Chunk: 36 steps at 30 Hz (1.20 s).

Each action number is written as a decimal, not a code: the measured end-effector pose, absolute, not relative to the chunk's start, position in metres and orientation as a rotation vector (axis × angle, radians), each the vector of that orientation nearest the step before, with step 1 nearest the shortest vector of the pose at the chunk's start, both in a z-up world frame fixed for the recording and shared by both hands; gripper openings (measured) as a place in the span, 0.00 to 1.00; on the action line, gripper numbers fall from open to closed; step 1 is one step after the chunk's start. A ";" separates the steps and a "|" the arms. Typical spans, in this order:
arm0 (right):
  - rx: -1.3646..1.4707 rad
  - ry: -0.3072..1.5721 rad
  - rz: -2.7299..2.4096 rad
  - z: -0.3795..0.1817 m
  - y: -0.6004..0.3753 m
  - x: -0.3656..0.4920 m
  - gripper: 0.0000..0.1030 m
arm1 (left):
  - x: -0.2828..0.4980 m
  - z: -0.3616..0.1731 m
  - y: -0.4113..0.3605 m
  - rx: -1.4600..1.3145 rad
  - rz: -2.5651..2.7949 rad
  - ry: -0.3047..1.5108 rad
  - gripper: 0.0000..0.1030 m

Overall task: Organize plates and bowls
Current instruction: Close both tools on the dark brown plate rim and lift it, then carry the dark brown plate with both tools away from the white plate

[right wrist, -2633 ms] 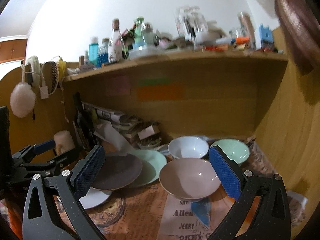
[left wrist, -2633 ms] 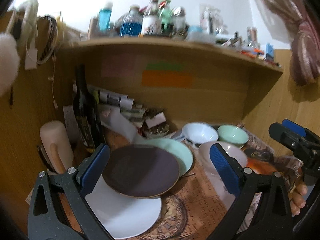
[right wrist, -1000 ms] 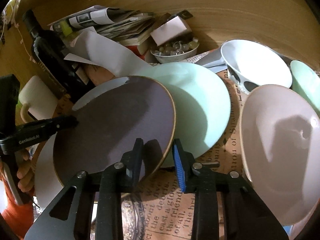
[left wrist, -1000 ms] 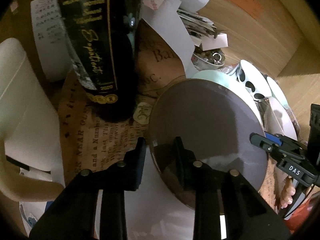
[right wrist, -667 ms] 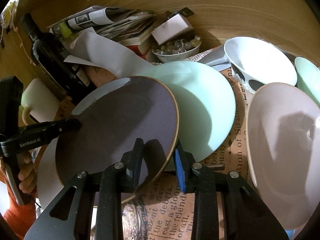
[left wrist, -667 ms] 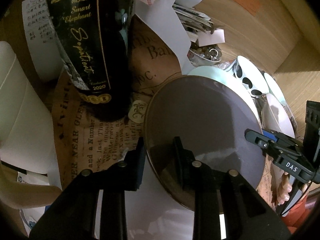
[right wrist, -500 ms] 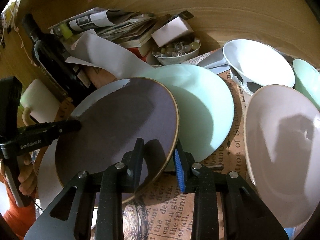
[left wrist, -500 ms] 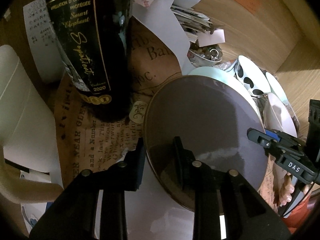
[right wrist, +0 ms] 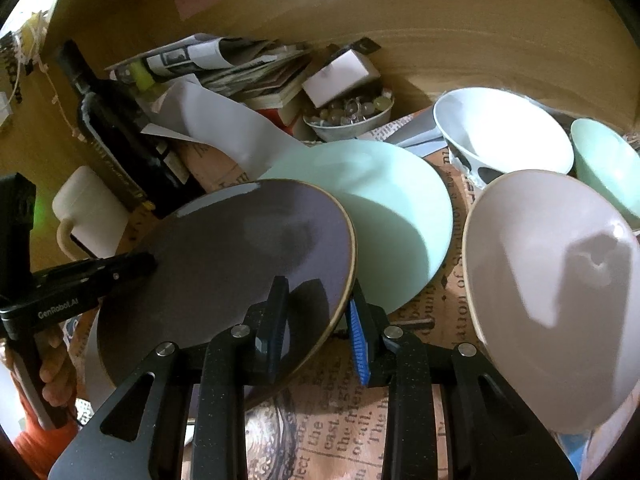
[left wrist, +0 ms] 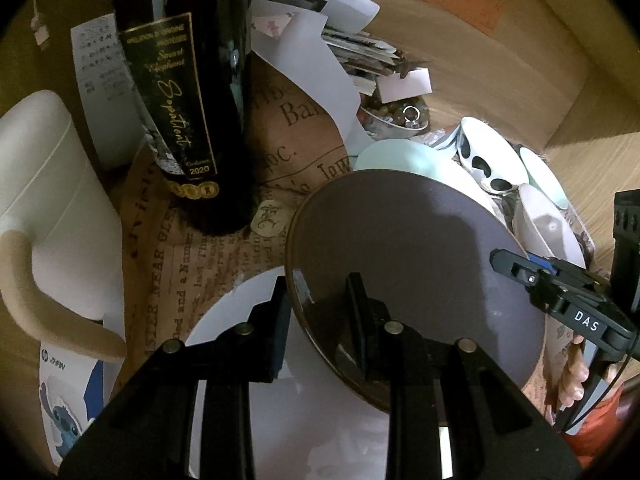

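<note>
Left wrist view: mid-lift of the dark plate (left wrist: 412, 264), judged as the stacking step. Left gripper (left wrist: 320, 316) clamped on the plate's near rim at six o'clock, one finger under, one on top. Right gripper (left wrist: 520, 270) biting the same rim at three o'clock. White plate (left wrist: 224, 344) lying beneath at seven o'clock; wine bottle (left wrist: 188, 100) standing close at eleven o'clock. Next move probably calls for level, matched travel, clear of that bottle.

Right wrist view: right gripper (right wrist: 316, 320) pinched on the dark plate's (right wrist: 224, 264) edge at five o'clock. Mint plate (right wrist: 384, 220) just behind at two o'clock, partly overlapped. Pink bowl (right wrist: 552, 292) well off at three o'clock.
</note>
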State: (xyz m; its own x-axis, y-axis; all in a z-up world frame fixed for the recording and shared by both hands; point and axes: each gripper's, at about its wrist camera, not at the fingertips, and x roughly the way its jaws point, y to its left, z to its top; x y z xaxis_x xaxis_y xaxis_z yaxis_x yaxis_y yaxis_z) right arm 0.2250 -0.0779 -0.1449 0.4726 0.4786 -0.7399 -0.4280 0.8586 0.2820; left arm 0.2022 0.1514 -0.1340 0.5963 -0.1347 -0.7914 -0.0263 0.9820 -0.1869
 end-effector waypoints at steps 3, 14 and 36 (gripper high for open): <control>0.056 0.910 0.562 -0.140 -0.081 0.220 0.25 | 0.195 -0.131 0.148 -0.186 -0.056 0.914 0.27; 0.054 0.843 0.575 -0.119 -0.094 0.197 0.25 | 0.169 -0.109 0.133 -0.181 -0.054 0.849 0.27; 0.060 0.766 0.570 -0.099 -0.138 0.140 0.25 | 0.107 -0.087 0.083 -0.163 -0.067 0.778 0.27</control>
State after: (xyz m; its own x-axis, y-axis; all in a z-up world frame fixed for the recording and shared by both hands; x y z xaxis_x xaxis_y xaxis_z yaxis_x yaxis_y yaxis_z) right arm 0.1397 -0.1380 -0.0990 0.5780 0.5083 -0.6384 -0.4659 0.8478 0.2532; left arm 0.1066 0.0834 -0.0870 0.7110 -0.1203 -0.6928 0.0004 0.9853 -0.1707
